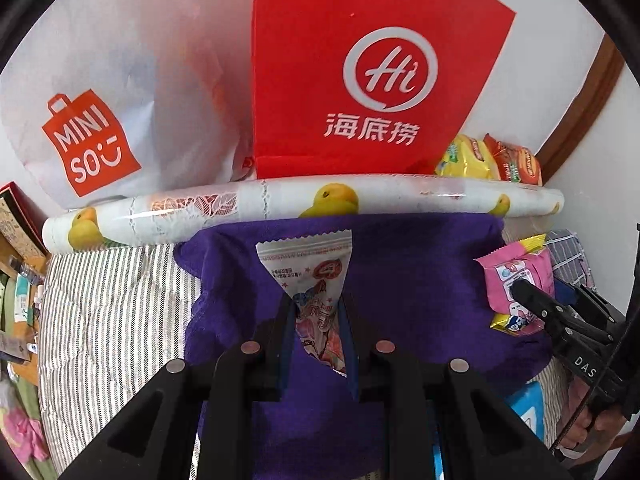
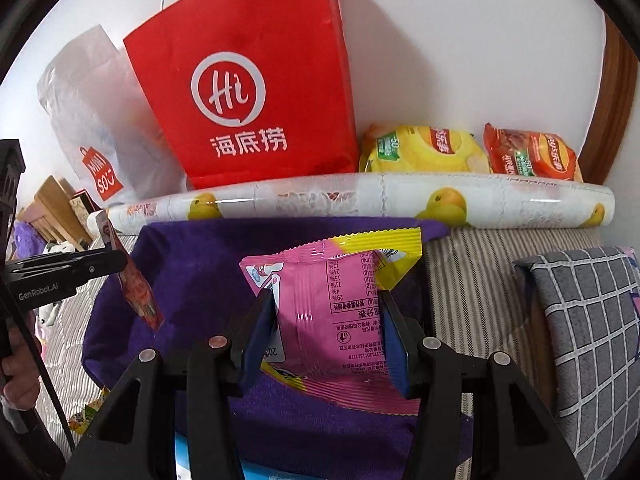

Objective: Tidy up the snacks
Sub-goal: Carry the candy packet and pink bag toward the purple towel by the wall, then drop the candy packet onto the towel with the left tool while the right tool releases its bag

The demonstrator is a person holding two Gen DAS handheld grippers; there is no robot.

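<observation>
My left gripper (image 1: 318,308) is shut on a white snack packet (image 1: 310,264) with red cartoon print, which hangs over a purple cloth (image 1: 420,280). The same packet (image 2: 134,286) and left gripper (image 2: 120,260) show at the left of the right wrist view. My right gripper (image 2: 326,320) is shut on a pink and yellow snack packet (image 2: 332,300), also over the purple cloth (image 2: 192,264). In the left wrist view that pink packet (image 1: 516,280) and the right gripper (image 1: 520,290) appear at the right.
A red paper bag (image 2: 248,92) and a white plastic bag (image 2: 92,120) stand against the wall behind a rolled fruit-print sheet (image 2: 360,200). Yellow (image 2: 420,152) and orange (image 2: 532,156) chip bags lie at the back right. A grey checked cushion (image 2: 592,320) is at the right on striped bedding (image 1: 112,312).
</observation>
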